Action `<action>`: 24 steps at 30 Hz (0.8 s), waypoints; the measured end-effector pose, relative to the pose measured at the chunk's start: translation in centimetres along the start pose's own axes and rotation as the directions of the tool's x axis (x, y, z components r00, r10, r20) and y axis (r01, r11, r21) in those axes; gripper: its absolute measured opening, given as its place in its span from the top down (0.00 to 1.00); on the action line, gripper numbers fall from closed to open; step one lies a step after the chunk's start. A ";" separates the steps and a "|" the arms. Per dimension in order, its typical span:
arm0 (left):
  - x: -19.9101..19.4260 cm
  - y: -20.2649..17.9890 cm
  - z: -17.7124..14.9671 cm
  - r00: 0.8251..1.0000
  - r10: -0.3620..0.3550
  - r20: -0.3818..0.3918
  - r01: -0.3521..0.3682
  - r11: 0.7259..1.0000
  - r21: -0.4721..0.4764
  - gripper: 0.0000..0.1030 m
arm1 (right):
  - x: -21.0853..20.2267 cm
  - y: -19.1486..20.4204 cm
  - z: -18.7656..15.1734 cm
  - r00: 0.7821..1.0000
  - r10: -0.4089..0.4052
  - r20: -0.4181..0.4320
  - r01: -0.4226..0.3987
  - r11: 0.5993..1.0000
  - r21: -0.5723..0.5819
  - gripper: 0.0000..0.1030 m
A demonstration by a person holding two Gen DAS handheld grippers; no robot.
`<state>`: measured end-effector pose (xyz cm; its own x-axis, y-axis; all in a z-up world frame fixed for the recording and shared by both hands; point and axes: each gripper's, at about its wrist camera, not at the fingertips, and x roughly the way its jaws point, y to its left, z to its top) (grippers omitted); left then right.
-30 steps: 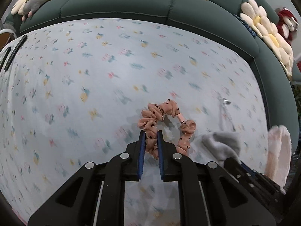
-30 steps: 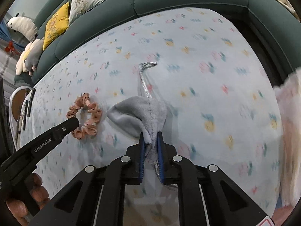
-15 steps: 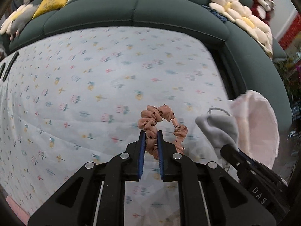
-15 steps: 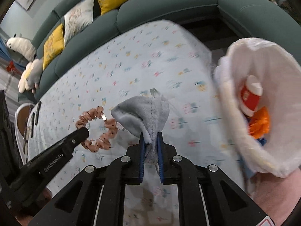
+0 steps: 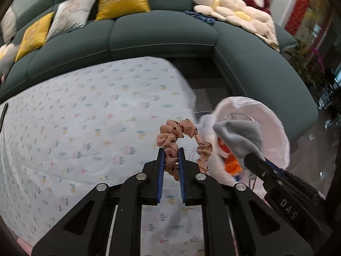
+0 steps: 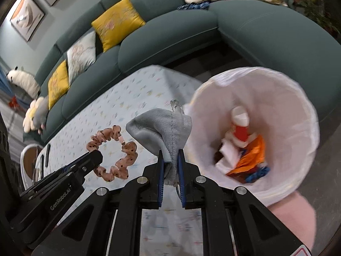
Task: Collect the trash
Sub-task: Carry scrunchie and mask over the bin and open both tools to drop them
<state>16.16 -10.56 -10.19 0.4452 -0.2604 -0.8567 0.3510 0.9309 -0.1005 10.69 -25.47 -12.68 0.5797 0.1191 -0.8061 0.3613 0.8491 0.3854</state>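
My left gripper (image 5: 171, 152) is shut on a pink dotted scrunchie (image 5: 183, 129) and holds it in the air above the table's right end. My right gripper (image 6: 171, 154) is shut on a grey plush cloth (image 6: 164, 128) with a clear hook on top, held up beside the rim of a white trash bin (image 6: 302, 106). The bin (image 5: 275, 117) holds a red-and-white bottle (image 6: 239, 128), orange wrappers (image 6: 251, 157) and other litter. The scrunchie (image 6: 113, 149) and left gripper also show in the right wrist view, the cloth (image 5: 240, 136) in the left.
The table has a floral cloth (image 5: 85, 128) and ends just left of the bin. A dark green sofa (image 5: 162, 32) with yellow and white cushions and flower pillows curves behind and to the right. Dark slim objects (image 6: 45, 155) lie at the table's far left end.
Both grippers have lifted their items off the table and swung right toward the bin, which now fills the right side of both views. Neither grip has changed.
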 end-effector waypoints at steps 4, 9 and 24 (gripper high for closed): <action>-0.1 -3.1 0.5 1.000 -0.030 0.006 0.030 0.998 0.053 0.88 | -1.4 -3.2 0.7 0.999 -0.022 0.030 0.021 0.999 0.048 0.89; 0.2 -6.5 1.2 0.997 -0.074 0.003 0.073 0.992 0.099 0.88 | -2.6 -6.3 1.1 0.997 -0.048 0.053 0.043 0.995 0.089 0.89; 2.0 -9.7 1.7 0.996 -0.088 -0.014 0.089 0.988 0.129 0.66 | -2.7 -10.2 1.3 0.996 -0.070 0.056 0.061 0.986 0.156 0.89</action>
<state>15.06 -20.52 -10.09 0.4005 -0.3378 -0.8518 0.4926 0.8632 -0.1107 6.35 -35.12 -13.85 0.5929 0.0303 -0.8047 0.5054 0.7640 0.4011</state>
